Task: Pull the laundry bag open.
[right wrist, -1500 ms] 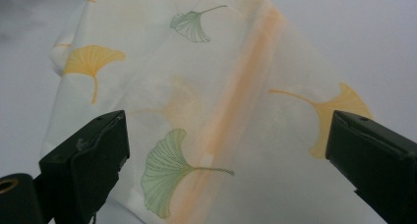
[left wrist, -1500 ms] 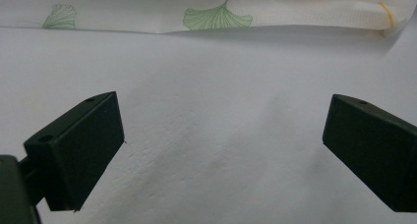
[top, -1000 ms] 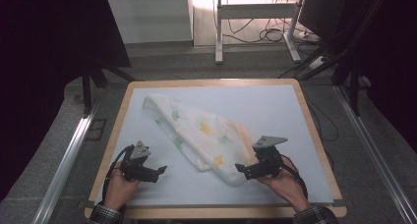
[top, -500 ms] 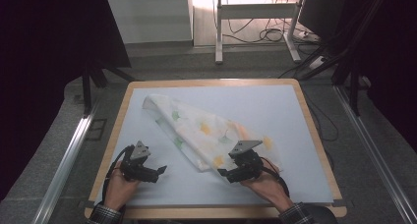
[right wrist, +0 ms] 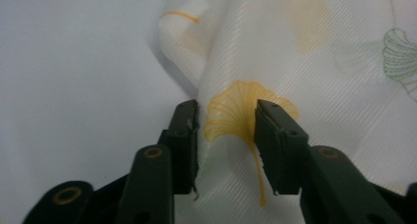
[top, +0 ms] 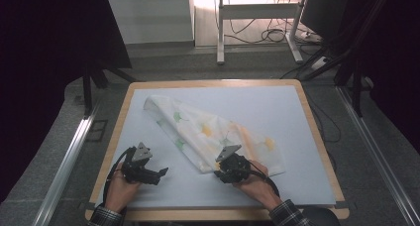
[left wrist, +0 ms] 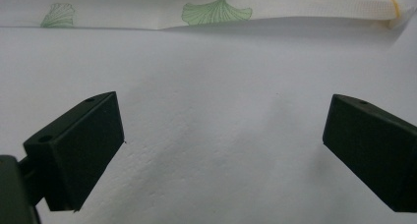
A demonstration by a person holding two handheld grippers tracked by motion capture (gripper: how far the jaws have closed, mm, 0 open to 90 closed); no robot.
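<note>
A white cloth (top: 208, 132) printed with green and yellow ginkgo leaves lies crumpled across the middle of the pale mat (top: 277, 102). My right gripper (top: 219, 169) sits at the cloth's near corner. In the right gripper view its jaws (right wrist: 226, 121) have just been closing. A fold of the cloth (right wrist: 305, 52) with a yellow leaf lies between them, and a gap still shows. My left gripper (top: 159, 175) rests on the bare mat at the near left, open. Between its wide jaws (left wrist: 223, 140) there is only mat, and the cloth's edge (left wrist: 216, 10) lies beyond.
The mat covers a wooden-rimmed table (top: 213, 82). Bare mat stretches on the far right and along the near edge. Beyond the table stand a metal frame's legs (top: 220, 37) and floor cables (top: 277, 35). A rail (top: 69, 156) runs along the left side.
My right gripper has slid left along the near side onto the cloth's near corner, and its jaws have narrowed. The left gripper has stayed put.
</note>
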